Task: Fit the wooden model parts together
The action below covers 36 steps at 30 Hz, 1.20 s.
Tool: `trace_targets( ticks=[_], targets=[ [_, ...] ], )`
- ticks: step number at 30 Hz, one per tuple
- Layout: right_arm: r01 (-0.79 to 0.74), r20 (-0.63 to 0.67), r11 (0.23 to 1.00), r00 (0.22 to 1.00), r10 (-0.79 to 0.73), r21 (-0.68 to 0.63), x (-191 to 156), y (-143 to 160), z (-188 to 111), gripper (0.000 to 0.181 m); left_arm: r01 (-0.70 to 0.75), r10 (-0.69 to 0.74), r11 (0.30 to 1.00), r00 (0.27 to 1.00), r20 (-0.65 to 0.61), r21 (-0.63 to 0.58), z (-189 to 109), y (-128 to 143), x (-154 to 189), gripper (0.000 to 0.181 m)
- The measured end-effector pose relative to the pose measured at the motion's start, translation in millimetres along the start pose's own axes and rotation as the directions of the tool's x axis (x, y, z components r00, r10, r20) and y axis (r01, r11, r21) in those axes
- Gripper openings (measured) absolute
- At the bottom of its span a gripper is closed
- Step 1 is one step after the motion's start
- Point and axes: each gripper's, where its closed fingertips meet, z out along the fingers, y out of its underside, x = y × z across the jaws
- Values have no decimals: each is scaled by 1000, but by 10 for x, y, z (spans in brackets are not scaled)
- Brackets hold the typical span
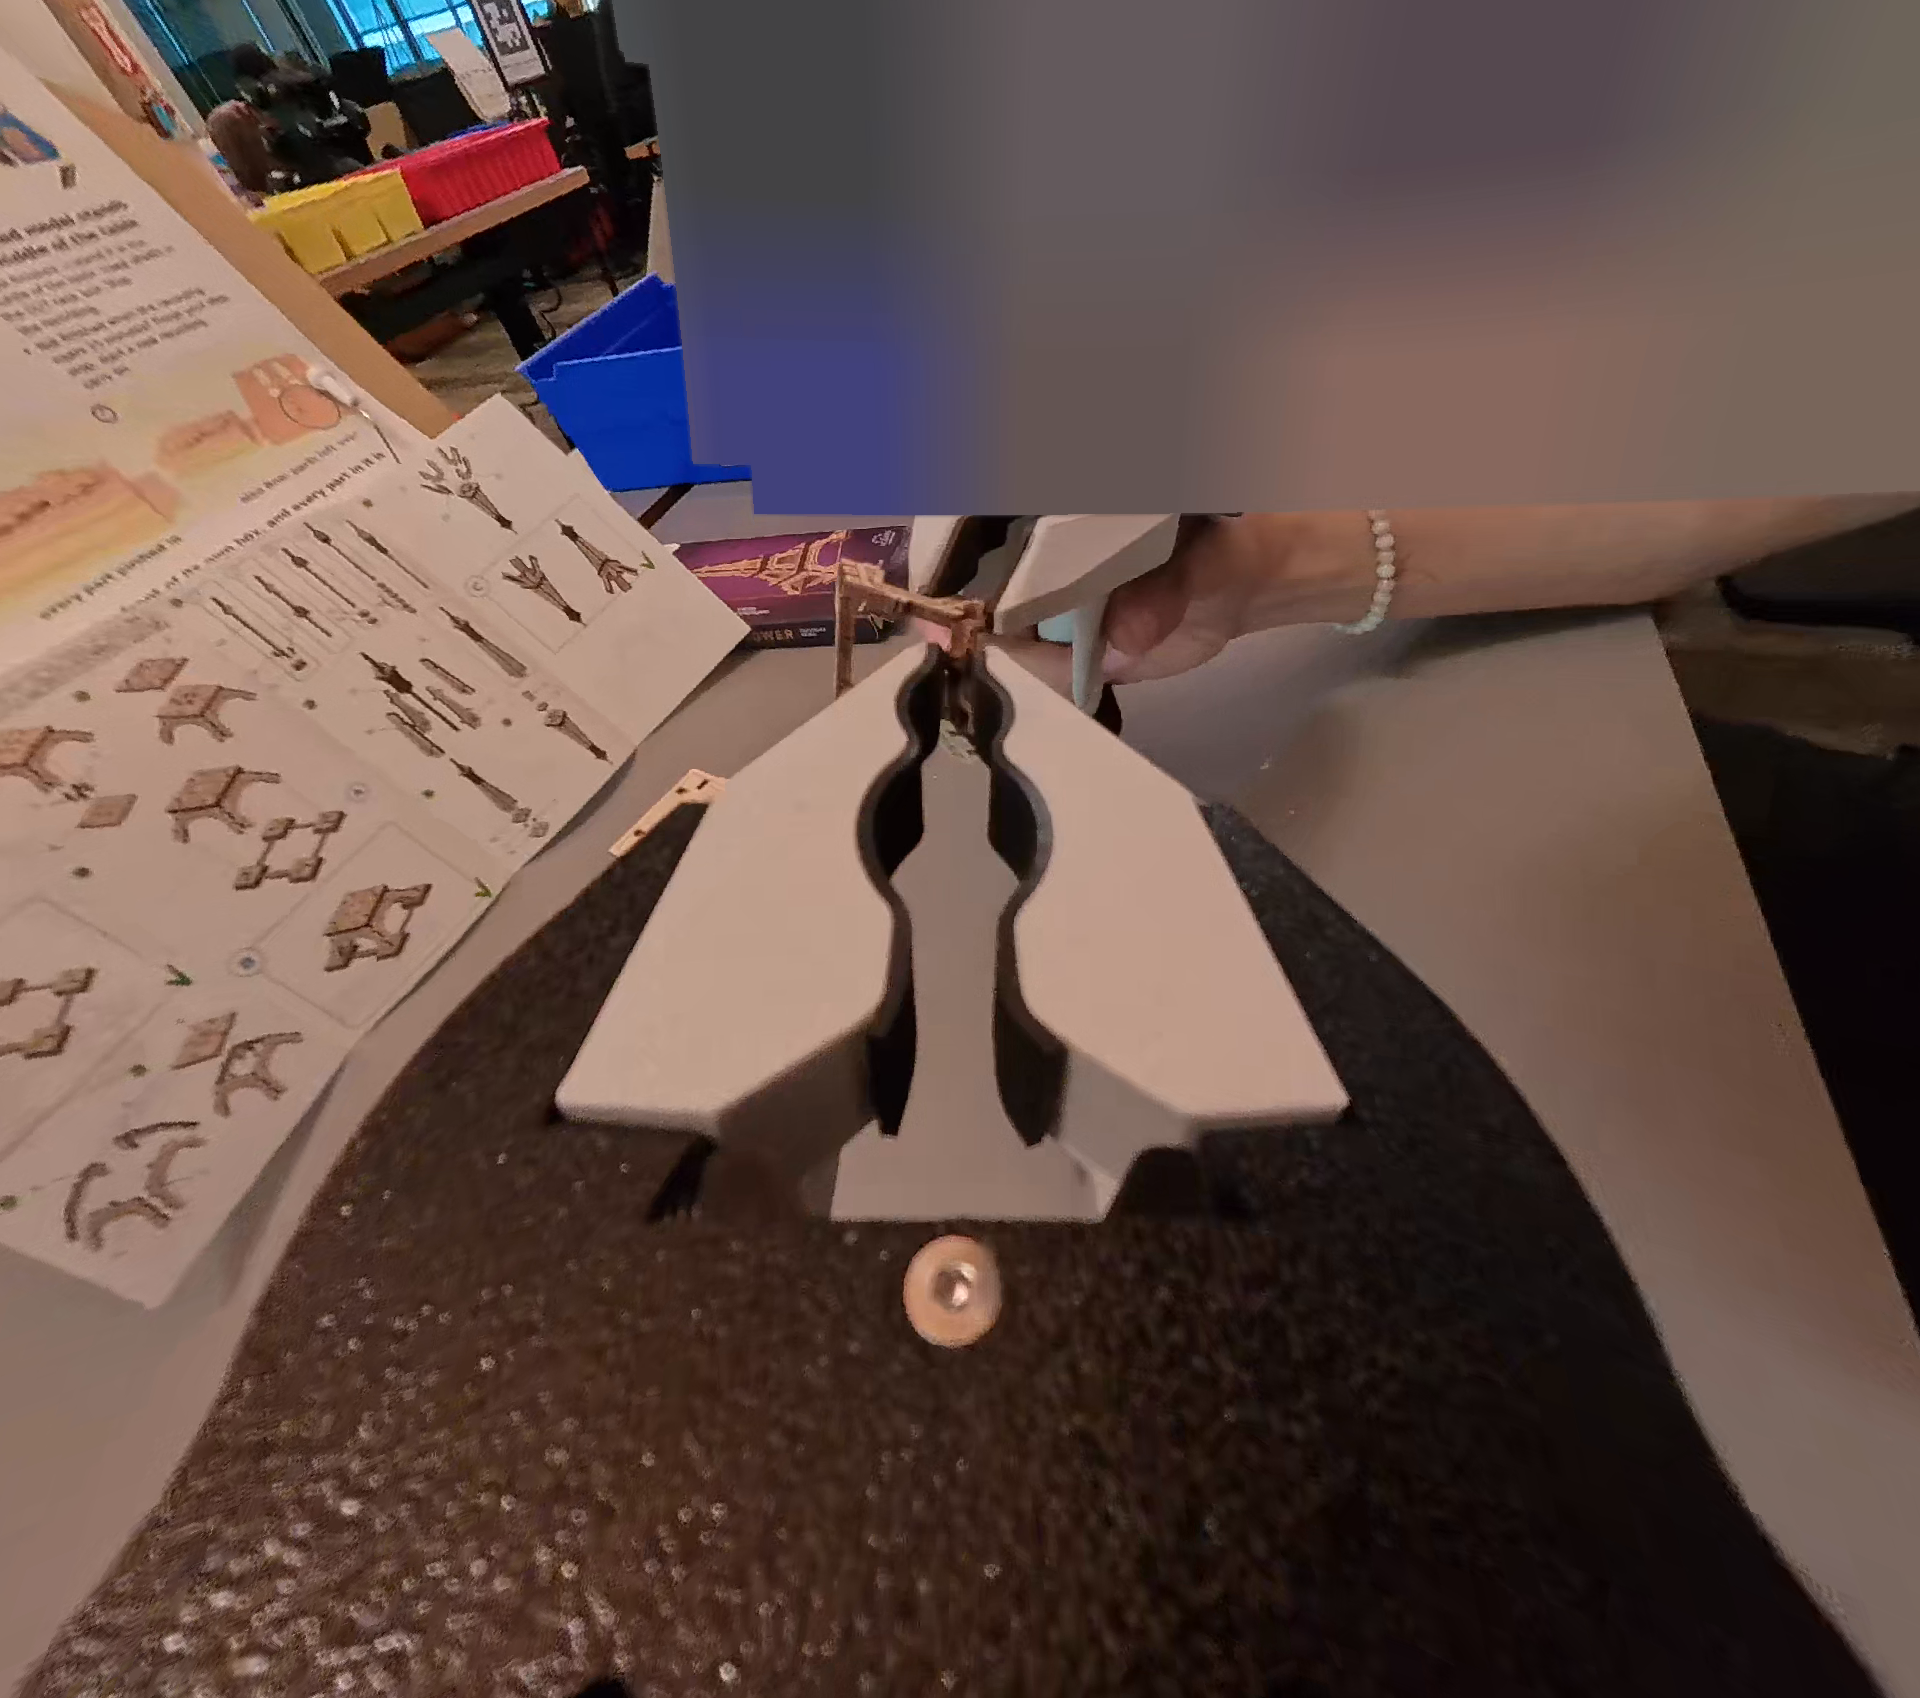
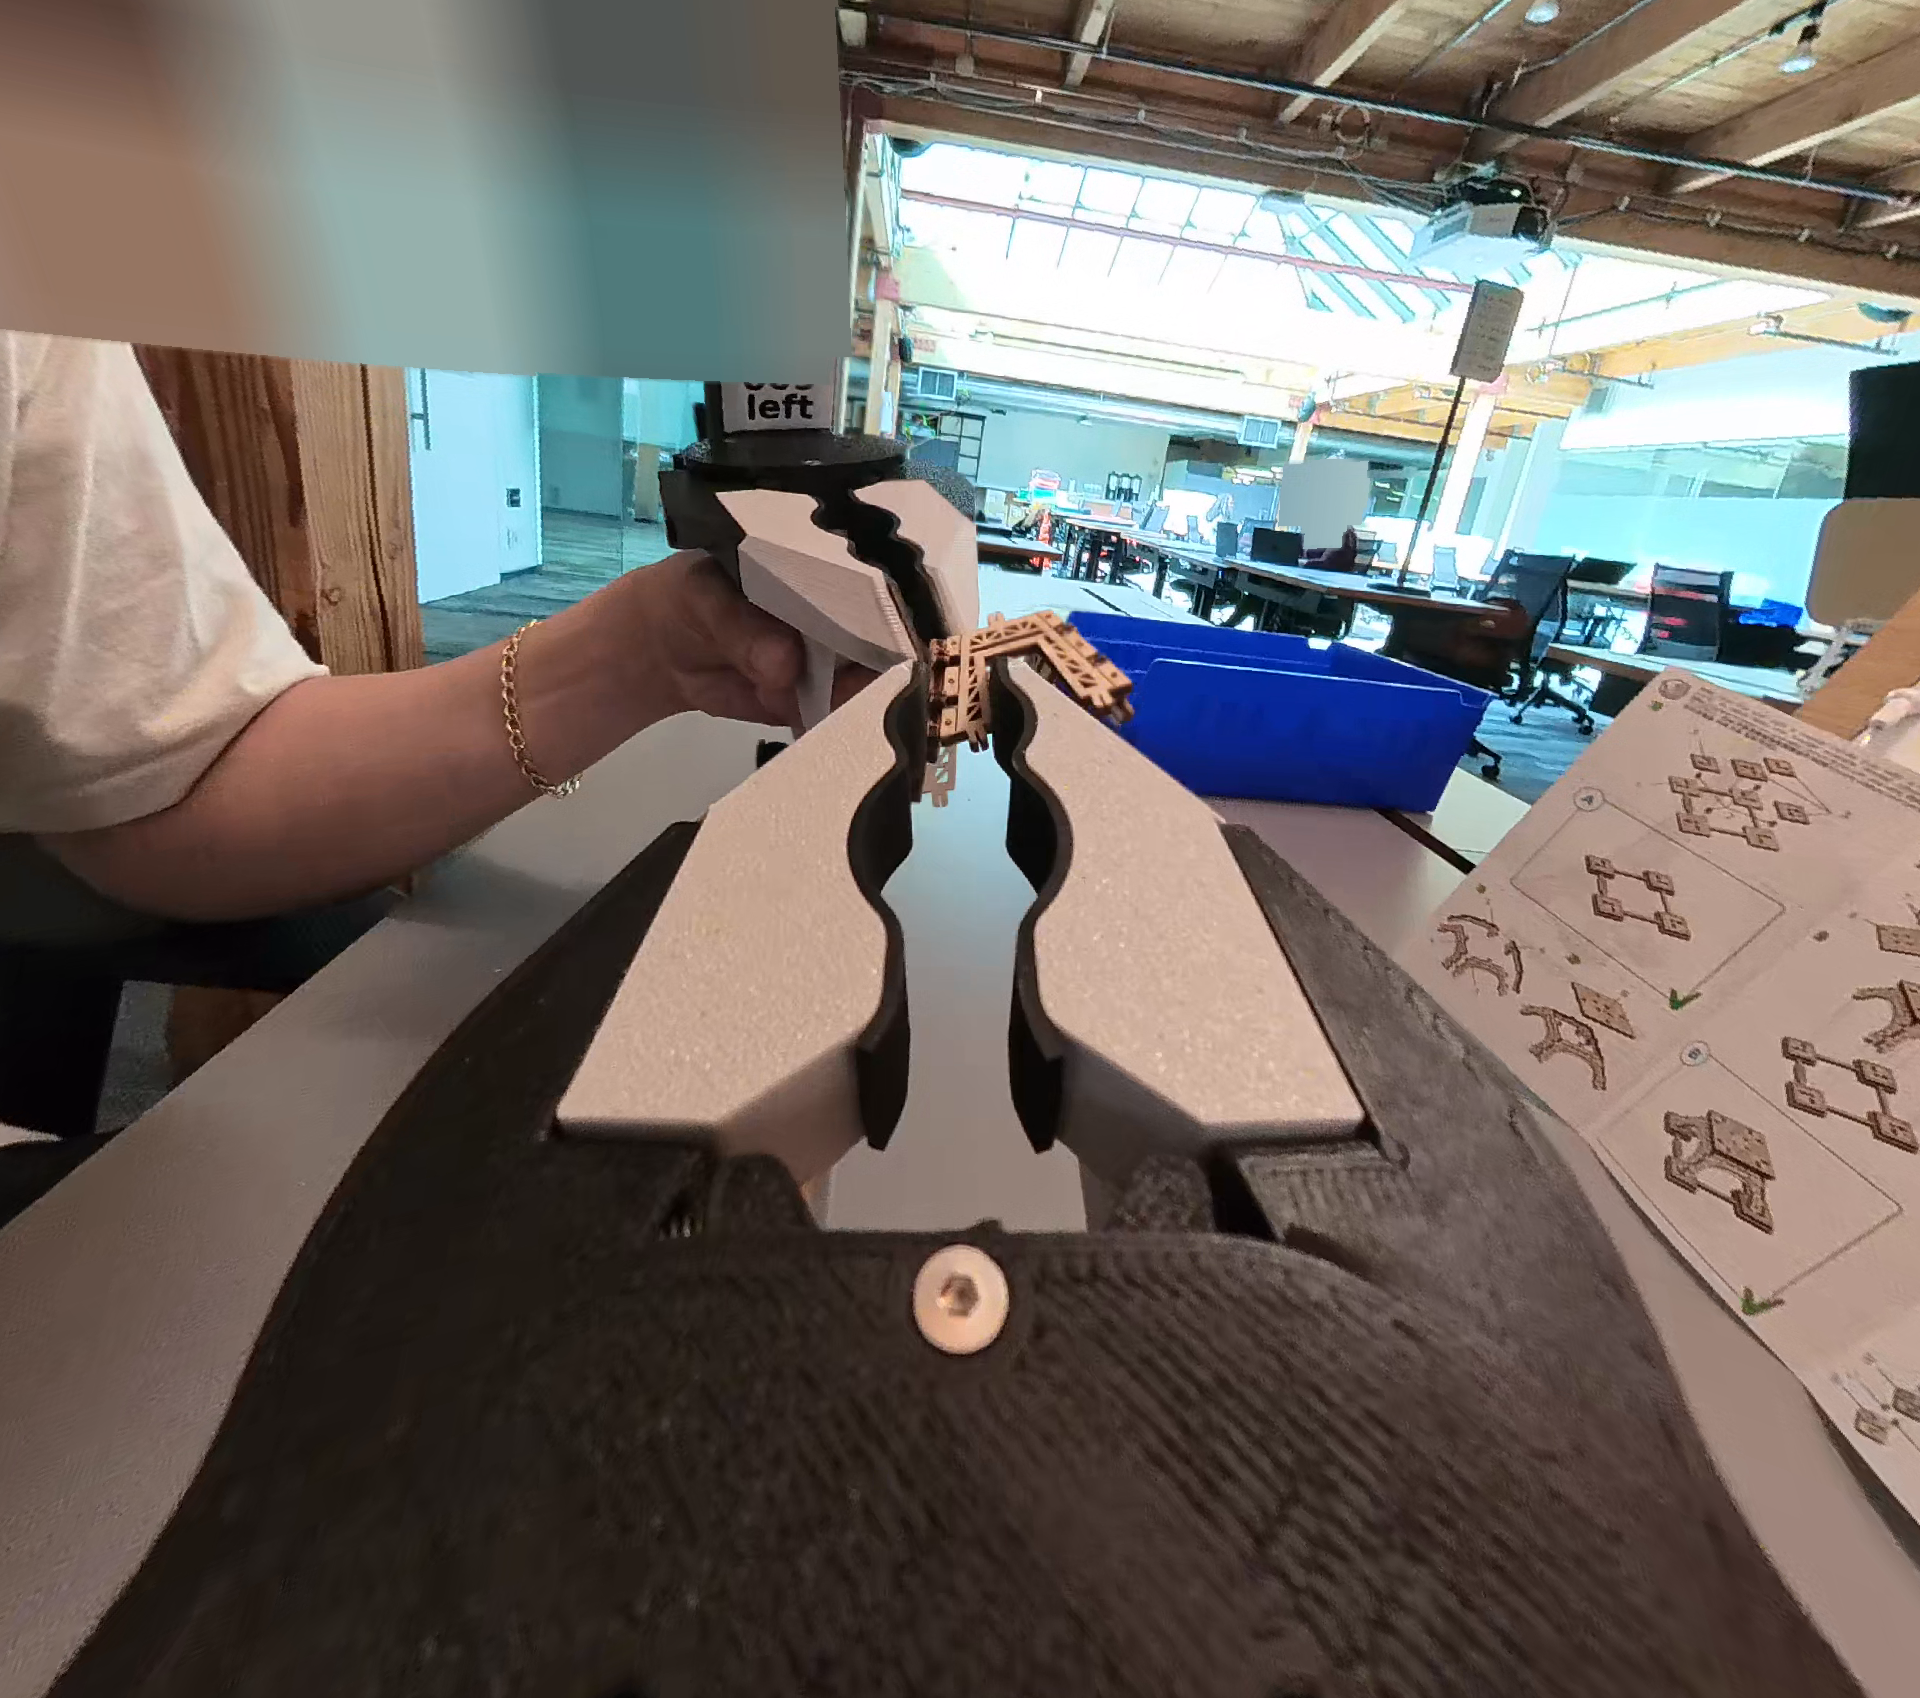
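In the left wrist view my left gripper point(image 1: 957, 663) is shut on a small wooden lattice part point(image 1: 961, 625) at its fingertips. A thin wooden frame point(image 1: 868, 599) reaches left from it, with one leg hanging down. My right gripper point(image 1: 1003, 609) comes in from the right, held by a hand, and its tips meet the same wooden cluster. In the right wrist view my right gripper point(image 2: 958, 698) is shut on the light wooden lattice piece point(image 2: 961, 692). An angled truss arm point(image 2: 1081, 661) sticks out to the right. The left gripper point(image 2: 914, 651) touches the piece from the upper left. Both hold the parts above the table.
A printed instruction sheet point(image 1: 312, 765) lies at the left, and shows at the right in the right wrist view point(image 2: 1714, 973). A blue bin point(image 2: 1278, 723) stands behind the work spot. A purple box point(image 1: 790, 578) and a small flat wooden piece point(image 1: 670, 807) lie on the grey table point(image 1: 1455, 817).
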Motion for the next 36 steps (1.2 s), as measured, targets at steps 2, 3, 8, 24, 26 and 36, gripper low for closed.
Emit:
trace_targets(
  ticks=[2, 3, 8, 24, 26, 36],
  targets=[
    [9, 9, 1000, 1000, -9, 5, -24, -9, 7, 9, -45, 45, 999, 999, 3, 0, -14, -13, 12, 2],
    [12, 15, 1000, 1000, -12, 7, -35, -14, 10, 9, -60, 60, 998, 998, 4, 1, -20, -19, 18, 2],
    [23, 27, 999, 999, -24, 23, -63, -44, 10, 9, -95, 95, 995, 995, 3, 17, -28, -52, 35, 2],
    [125, 1, 992, 992, -125, -3, -86, -35, 36, 9, -164, 164, 986, 986, 17, 1, -58, -42, 38, 3],
    [138, 3, 990, 990, -138, -31, -93, 13, 50, 9, -173, 173, 985, 985, 14, 0, -62, -40, 45, 3],
    [141, -24, 987, 989, -143, -75, -68, 71, 77, 9, -135, 136, 990, 991, 13, -52, -108, 43, 5, 10]
  ],
)
